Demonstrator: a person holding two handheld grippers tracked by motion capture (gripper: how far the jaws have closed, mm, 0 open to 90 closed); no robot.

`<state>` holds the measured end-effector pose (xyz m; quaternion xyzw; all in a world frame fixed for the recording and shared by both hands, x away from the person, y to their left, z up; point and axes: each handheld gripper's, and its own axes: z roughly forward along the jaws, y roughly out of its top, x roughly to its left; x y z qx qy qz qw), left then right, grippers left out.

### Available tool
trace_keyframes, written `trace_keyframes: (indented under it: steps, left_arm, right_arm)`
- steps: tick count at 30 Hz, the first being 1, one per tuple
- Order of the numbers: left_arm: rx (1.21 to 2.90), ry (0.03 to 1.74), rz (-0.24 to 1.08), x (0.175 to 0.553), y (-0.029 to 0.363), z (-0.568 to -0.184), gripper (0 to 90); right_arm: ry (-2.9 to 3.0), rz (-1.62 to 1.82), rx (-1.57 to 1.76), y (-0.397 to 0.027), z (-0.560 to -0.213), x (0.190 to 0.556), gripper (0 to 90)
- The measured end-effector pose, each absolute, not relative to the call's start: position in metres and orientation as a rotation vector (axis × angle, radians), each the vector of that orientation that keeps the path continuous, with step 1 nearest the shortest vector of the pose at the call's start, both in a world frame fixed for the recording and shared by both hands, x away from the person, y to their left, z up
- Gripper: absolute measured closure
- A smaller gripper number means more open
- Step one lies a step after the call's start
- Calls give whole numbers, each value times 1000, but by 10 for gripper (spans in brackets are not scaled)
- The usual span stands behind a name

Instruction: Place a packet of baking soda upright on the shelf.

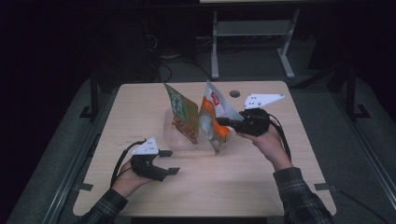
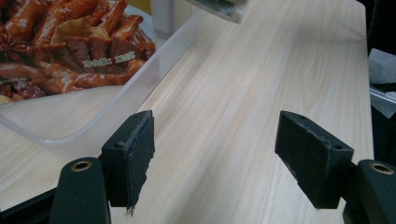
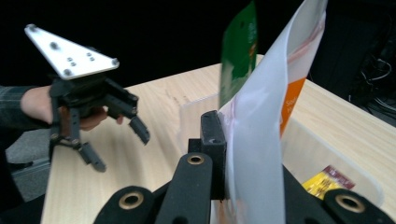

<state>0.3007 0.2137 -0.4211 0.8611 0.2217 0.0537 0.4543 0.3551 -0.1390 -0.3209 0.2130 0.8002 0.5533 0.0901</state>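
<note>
A clear plastic bin stands mid-table. Inside it a green snack bag with a food picture leans upright; its printed face and the bin's rim lie just ahead of my left gripper. That left gripper hovers open near the bin's front left corner, nothing between its pads. My right gripper is shut on an orange-and-white snack bag, held upright at the bin's right side. In the right gripper view the white bag sits pinched in the gripper.
A small yellow-and-red packet lies on the bin's floor. The wooden table has a round cable hole at the back. Bare tabletop stretches in front of the bin and to both sides. The left gripper appears across the table.
</note>
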Motion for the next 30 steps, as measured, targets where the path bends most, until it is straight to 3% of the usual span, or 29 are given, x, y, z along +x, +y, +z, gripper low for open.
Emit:
trace_keyframes:
  steps: [18,30]
  left_arm:
    - [2134,538,124,301,211,-423,282]
    - [2134,534,121,301,210,-423,281]
  right_arm:
    - [2414,1534,698,-123,-324,407,900]
    - [2367,1512,747,-128,-332,406,900]
